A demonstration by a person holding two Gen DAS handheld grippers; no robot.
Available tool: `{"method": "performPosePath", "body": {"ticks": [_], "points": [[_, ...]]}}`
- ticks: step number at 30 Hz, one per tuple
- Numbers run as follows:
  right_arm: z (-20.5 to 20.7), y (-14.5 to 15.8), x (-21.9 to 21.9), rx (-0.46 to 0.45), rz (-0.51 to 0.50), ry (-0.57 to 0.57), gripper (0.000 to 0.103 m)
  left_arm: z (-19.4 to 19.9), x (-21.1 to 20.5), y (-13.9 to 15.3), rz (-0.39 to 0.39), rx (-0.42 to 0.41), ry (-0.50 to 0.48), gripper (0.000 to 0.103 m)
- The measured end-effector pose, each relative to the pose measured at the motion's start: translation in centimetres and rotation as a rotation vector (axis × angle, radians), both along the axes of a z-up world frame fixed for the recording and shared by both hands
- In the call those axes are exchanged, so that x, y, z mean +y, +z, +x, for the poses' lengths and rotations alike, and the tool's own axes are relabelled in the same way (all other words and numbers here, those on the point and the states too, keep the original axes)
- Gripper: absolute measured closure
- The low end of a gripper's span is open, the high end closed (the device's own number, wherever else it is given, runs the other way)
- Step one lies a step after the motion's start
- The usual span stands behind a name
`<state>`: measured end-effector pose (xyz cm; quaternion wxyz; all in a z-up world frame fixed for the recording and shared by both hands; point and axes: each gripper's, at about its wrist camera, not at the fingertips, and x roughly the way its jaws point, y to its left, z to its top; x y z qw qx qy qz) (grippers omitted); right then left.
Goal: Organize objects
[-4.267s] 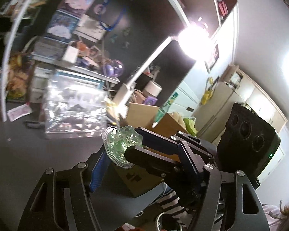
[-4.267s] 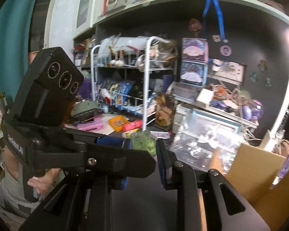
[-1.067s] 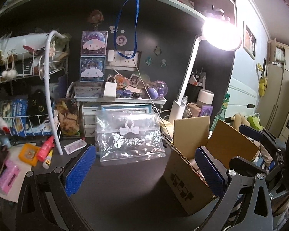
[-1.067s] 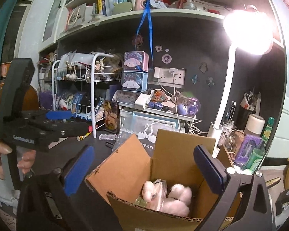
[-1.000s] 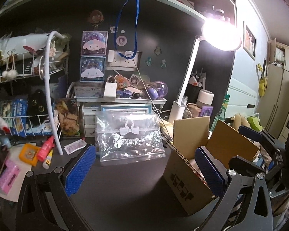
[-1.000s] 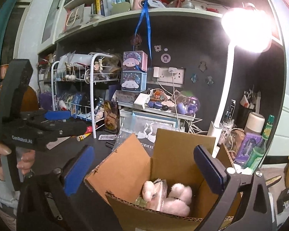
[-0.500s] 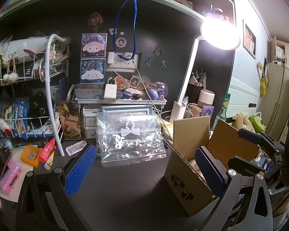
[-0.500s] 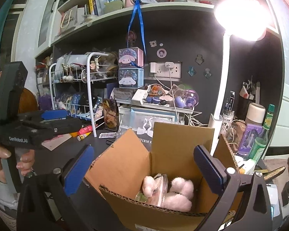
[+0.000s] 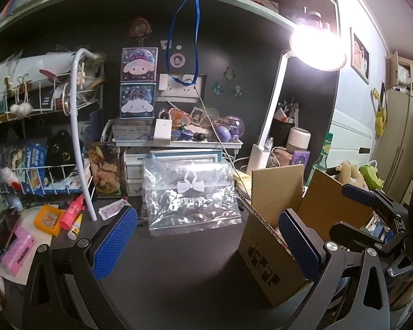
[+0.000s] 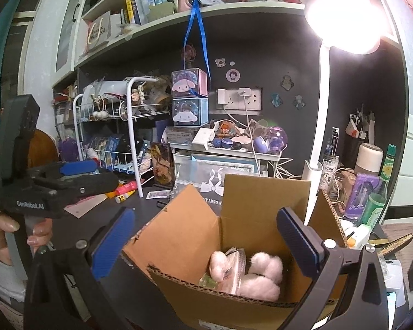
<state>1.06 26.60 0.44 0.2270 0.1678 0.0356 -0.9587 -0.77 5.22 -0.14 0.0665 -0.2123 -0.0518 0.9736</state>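
The box stands on the dark desk with its flaps raised, so the top is open for loading. Inside lie pink plush pieces, a clear packet and a small green item, all low on the floor of the box; free room remains above and behind them.

The right gripper hovers over the box mouth, fingers spread wide and holding nothing. The placement suggests a position above the drop zone, clear of the flaps. The left gripper is held just left of the box, also spread wide and empty, facing a clear pouch that leans against the drawers at the back. A hand grips its handle.

Edges to respect:
- The near cardboard rim is ragged and sits beneath the right fingers.
- The raised flaps narrow entry from the rear and sides.
- The lamp stem stands just behind the box.
- The rack leg and loose items such as a pink tube crowd the left.

Open desk lies between pouch and box, and in front; this is judged the best lane for the next reach.
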Motion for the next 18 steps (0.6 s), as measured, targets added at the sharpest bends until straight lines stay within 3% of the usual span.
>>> {"method": "performPosePath", "body": {"ticks": [18], "points": [[0.7, -0.2, 0.28, -0.012, -0.014, 0.005, 0.0, 0.31, 0.51, -0.05, -0.005, -0.007, -0.012, 0.0]]}}
